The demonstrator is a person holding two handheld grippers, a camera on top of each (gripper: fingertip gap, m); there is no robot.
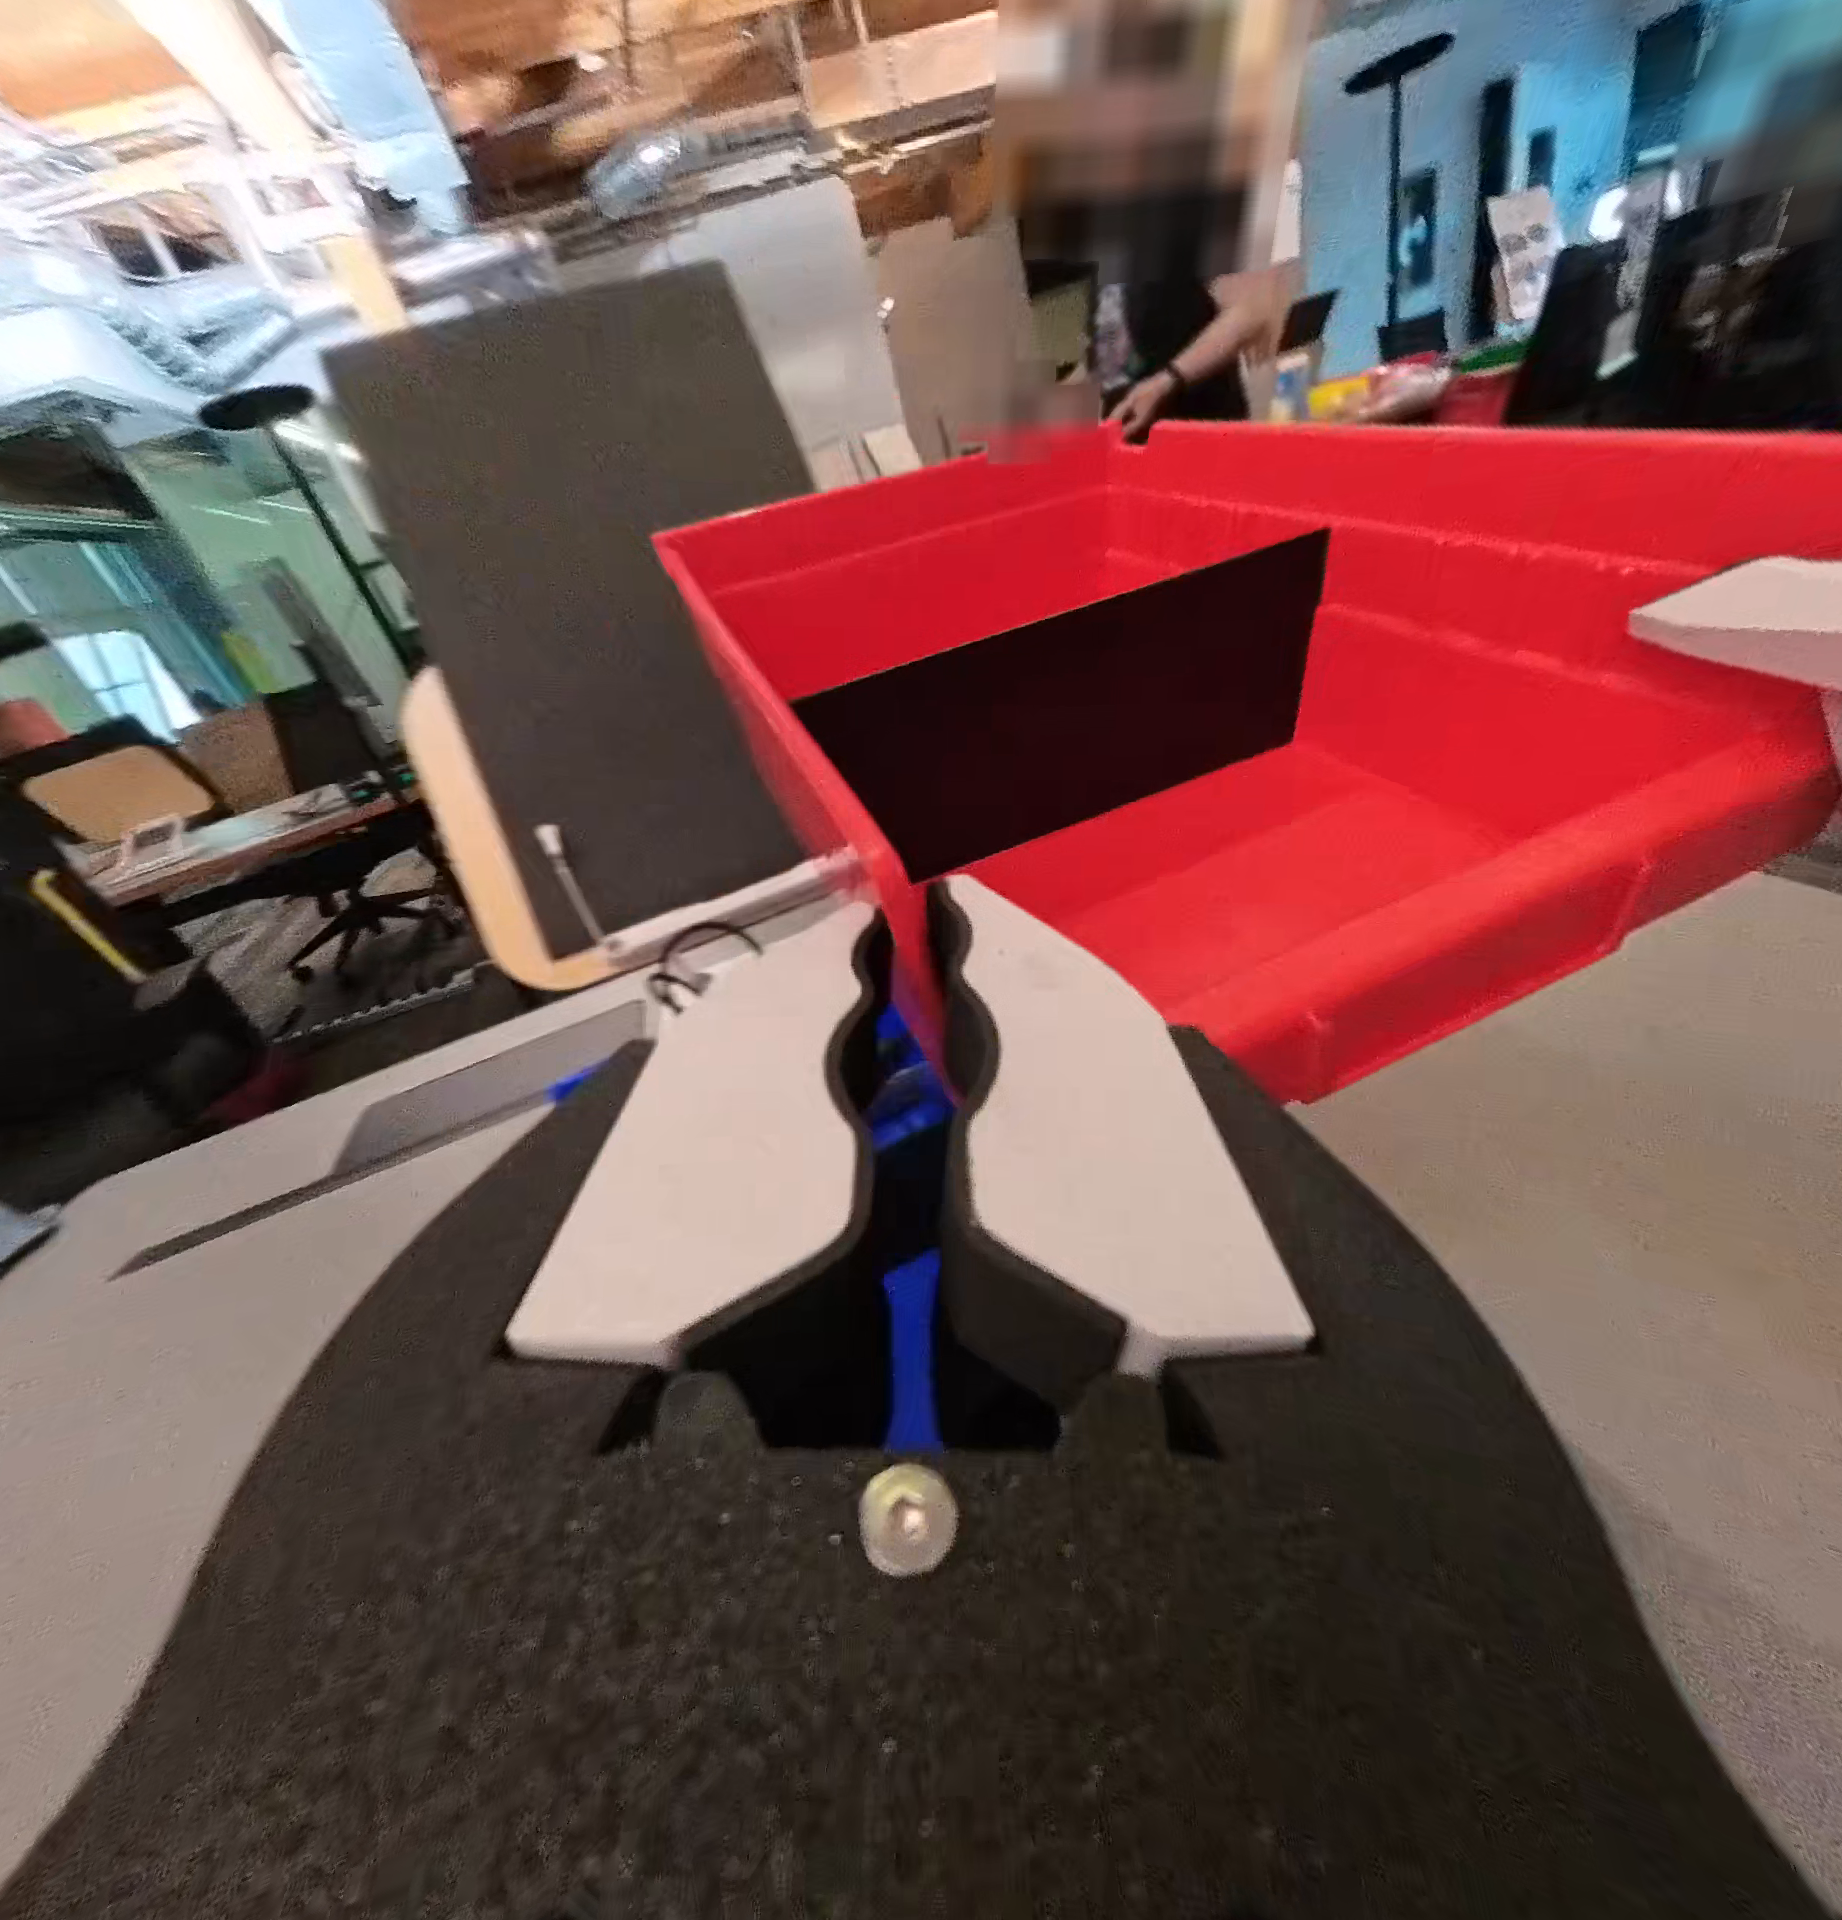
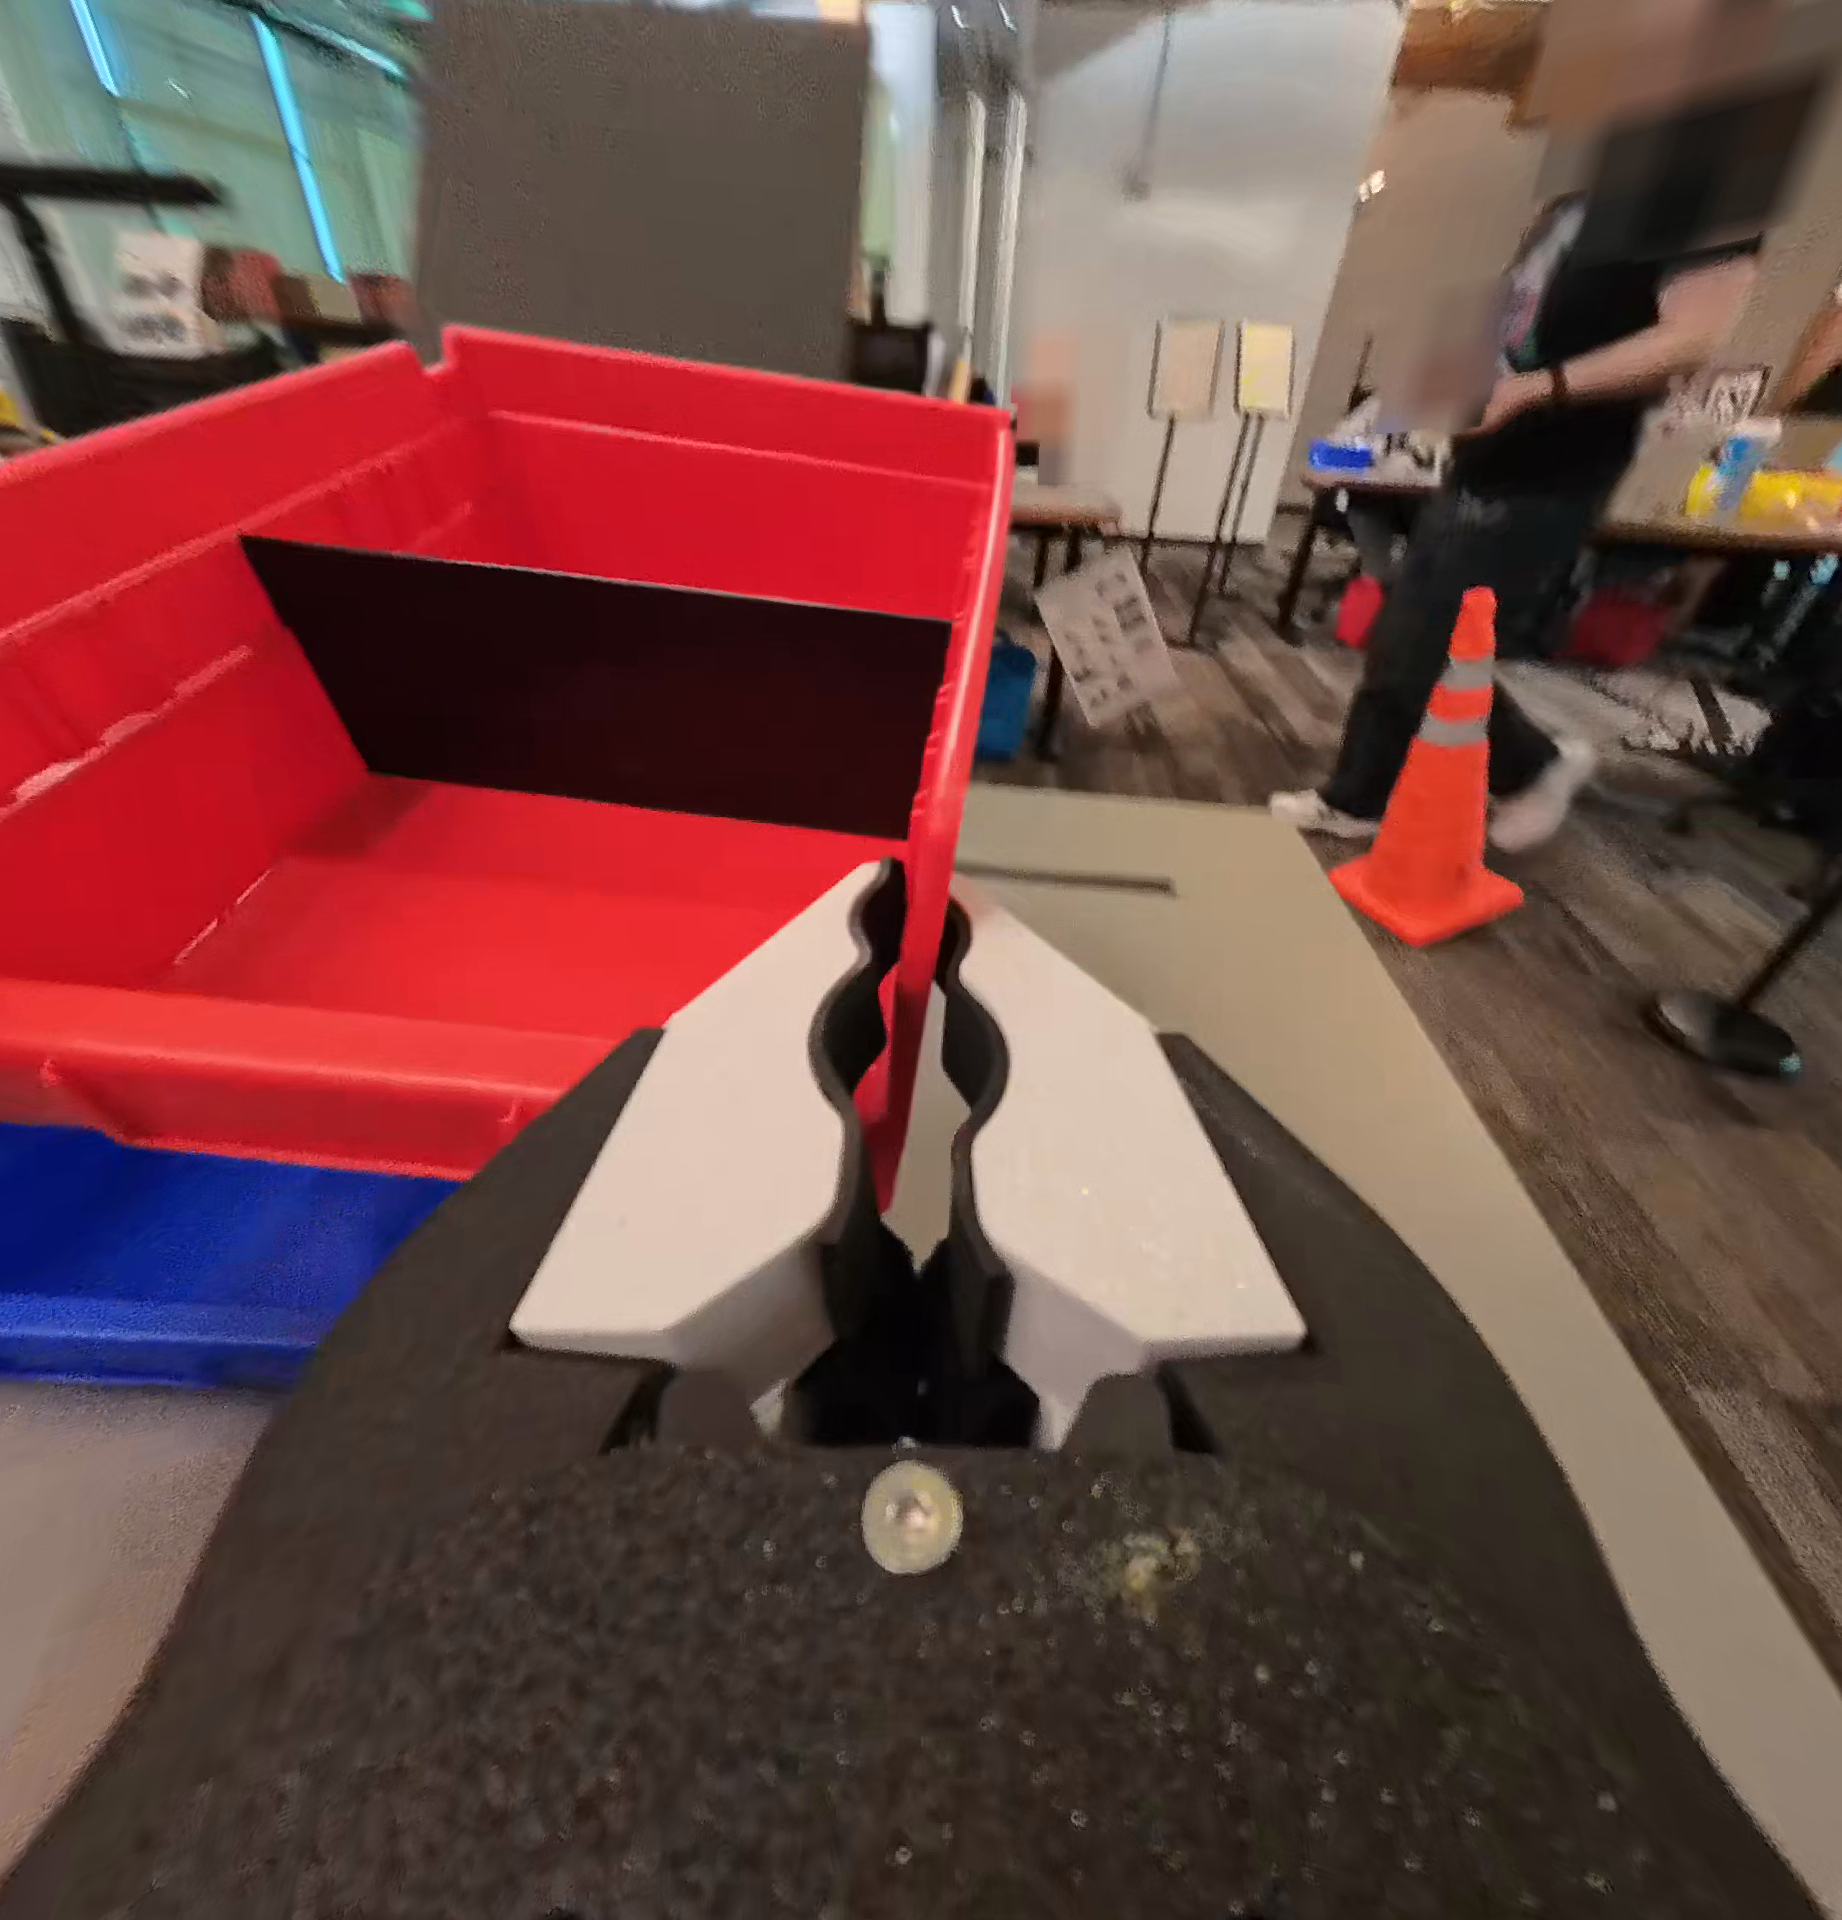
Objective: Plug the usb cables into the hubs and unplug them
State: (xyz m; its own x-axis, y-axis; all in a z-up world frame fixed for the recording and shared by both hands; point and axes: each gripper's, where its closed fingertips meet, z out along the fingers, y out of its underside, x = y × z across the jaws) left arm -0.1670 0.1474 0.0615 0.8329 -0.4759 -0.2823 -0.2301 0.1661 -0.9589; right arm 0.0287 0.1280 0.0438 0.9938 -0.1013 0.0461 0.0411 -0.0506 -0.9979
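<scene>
Left gripper (image 1: 912, 935) is clamped on the left side wall of the red bin (image 1: 1364, 831): thin glossy plastic wall pinched between the wavy black-lined inner edges of the two pale grey fingers (image 1: 730, 1122). Right gripper (image 2: 922, 914) does the same on the opposite side wall of the red bin (image 2: 429, 914), jaws nearly together with only the wall between them.

Red bin – smooth moulded plastic, rectangular, flared rim, ribbed long wall, with a flat matte black divider (image 1: 1062, 717) standing crosswise inside. Compartment nearest the cameras shows only bare red floor. In the right wrist view the red bin sits on top of a blue bin (image 2: 148, 1247) of the same kind; blue also shows through the gap between the left fingers.

No usb cables or hubs visible in either view, so I cannot tell where they are.

Grey matte surface (image 1: 1623, 1247) under the bins, with a narrow slot cut into it. The tip of the right gripper's finger shows at the right edge of the left wrist view.

Background is blurred: orange traffic cone (image 2: 1436, 810) with grey bands on wood-look floor, a person (image 2: 1519, 468) in dark clothes walking, dark grey felt-like partition panel (image 1: 564, 582).
</scene>
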